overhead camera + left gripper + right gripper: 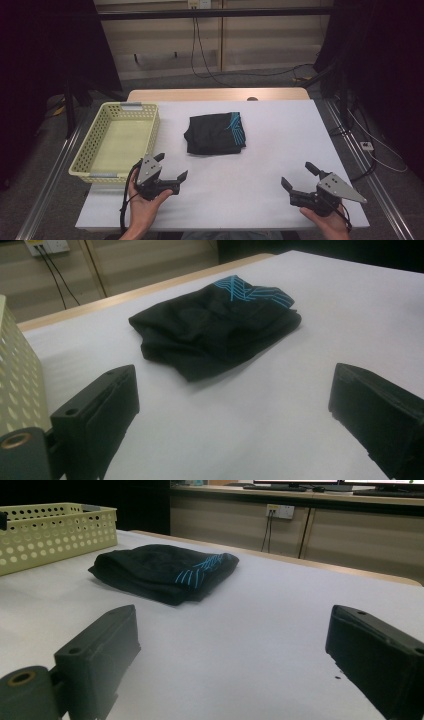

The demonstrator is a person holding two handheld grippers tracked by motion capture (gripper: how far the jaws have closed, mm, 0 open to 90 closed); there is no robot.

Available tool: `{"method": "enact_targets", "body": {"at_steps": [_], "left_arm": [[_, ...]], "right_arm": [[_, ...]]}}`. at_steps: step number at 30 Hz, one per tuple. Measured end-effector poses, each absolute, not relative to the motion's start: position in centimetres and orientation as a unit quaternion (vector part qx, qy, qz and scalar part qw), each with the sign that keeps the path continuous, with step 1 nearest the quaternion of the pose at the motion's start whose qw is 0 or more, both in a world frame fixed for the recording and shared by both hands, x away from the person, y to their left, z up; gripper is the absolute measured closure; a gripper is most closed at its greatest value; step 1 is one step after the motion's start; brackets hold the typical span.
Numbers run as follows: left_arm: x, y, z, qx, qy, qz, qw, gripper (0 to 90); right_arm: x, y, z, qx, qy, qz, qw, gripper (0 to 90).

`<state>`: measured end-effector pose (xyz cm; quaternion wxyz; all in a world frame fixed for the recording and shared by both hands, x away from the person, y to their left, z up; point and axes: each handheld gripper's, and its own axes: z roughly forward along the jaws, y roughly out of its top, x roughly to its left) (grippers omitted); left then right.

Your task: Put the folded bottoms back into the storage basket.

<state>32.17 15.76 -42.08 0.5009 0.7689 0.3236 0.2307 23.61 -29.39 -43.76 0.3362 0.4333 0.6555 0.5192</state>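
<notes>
A folded black garment with blue stripes [215,134] lies on the white table, a little beyond its middle. It also appears ahead of the jaws in the left gripper view [215,325] and the right gripper view [165,570]. My left gripper [171,167] is held open near the front left, beside the basket's near corner, nothing between its jaws. My right gripper [299,176] is held open near the front right, also holding nothing. Both stay well short of the garment.
A pale yellow perforated basket [89,150] stands at the table's left side, with nothing inside. The white table surface [280,145] is bare around the garment. Cables and dark stands lie on the floor beyond the table.
</notes>
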Motion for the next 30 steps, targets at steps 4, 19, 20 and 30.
{"method": "enact_targets", "body": {"at_steps": [4, 19, 20, 30], "left_arm": [[32.6, 15.5, -41.6, 0.772, 0.325, 0.236, 0.493, 7.8], [34.5, 15.3, -41.7, 0.784, 0.346, 0.196, 0.476, 5.4], [34.6, 15.3, -41.6, 0.785, 0.346, 0.191, 0.477, 5.4], [36.4, 14.4, -41.2, 0.788, 0.345, 0.202, 0.468, 5.6]], "right_arm": [[23.7, -29.6, -43.8, 0.434, 0.655, 0.518, 0.337, 5.0], [23.8, -29.4, -43.9, 0.436, 0.659, 0.517, 0.330, 4.6], [23.9, -29.4, -44.0, 0.435, 0.660, 0.516, 0.329, 4.6], [24.1, -28.9, -44.0, 0.433, 0.664, 0.515, 0.325, 4.5]]}}
